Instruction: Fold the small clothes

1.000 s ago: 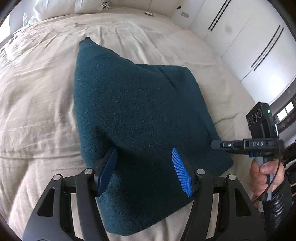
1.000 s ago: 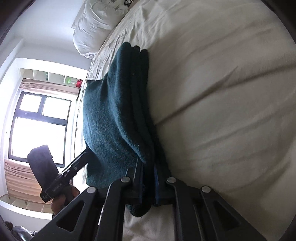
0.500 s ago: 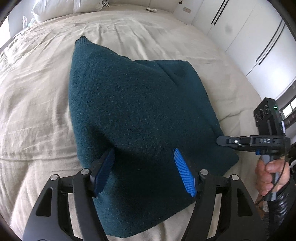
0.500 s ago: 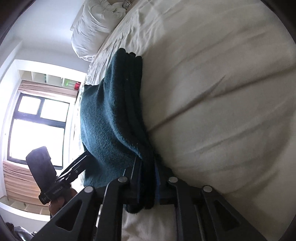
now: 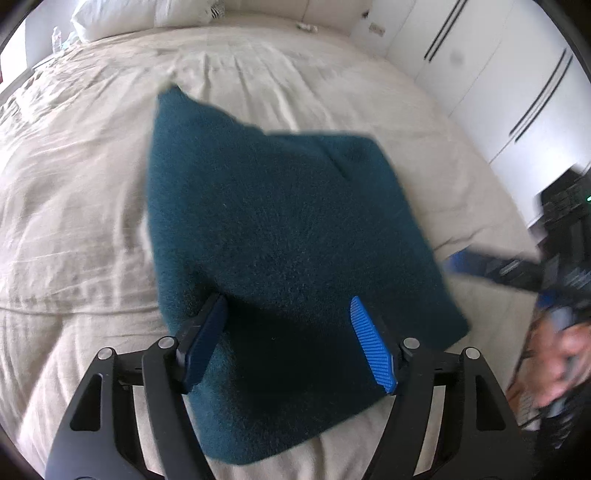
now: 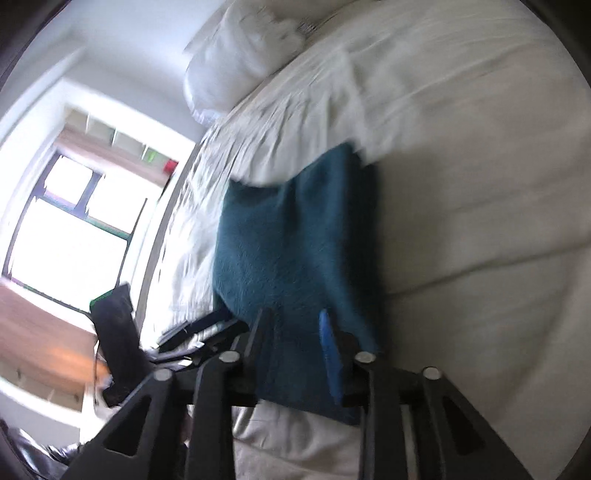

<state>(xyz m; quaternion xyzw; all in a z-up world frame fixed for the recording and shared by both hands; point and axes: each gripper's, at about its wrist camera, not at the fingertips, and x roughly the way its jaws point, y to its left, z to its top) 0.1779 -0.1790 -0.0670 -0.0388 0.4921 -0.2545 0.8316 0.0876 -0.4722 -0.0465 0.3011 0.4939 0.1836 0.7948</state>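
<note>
A folded dark teal knit garment [image 5: 288, 229] lies flat on the cream bed [image 5: 74, 206]. My left gripper [image 5: 288, 325] hovers open over its near edge, blue pads spread wide, holding nothing. In the right wrist view the same garment [image 6: 295, 236] lies ahead, and my right gripper [image 6: 295, 325] is open at its near corner, the jaws apart over the cloth. The right gripper also shows blurred at the right edge of the left wrist view [image 5: 517, 266], clear of the garment.
White pillows [image 5: 122, 14] lie at the head of the bed. White wardrobe doors [image 5: 517, 74] stand on the right. A window [image 6: 66, 236] is on the far side. Bare sheet surrounds the garment.
My right gripper has opened, let go of the garment's corner and pulled back from it. The garment has settled flat. My left gripper stays open over the near edge.
</note>
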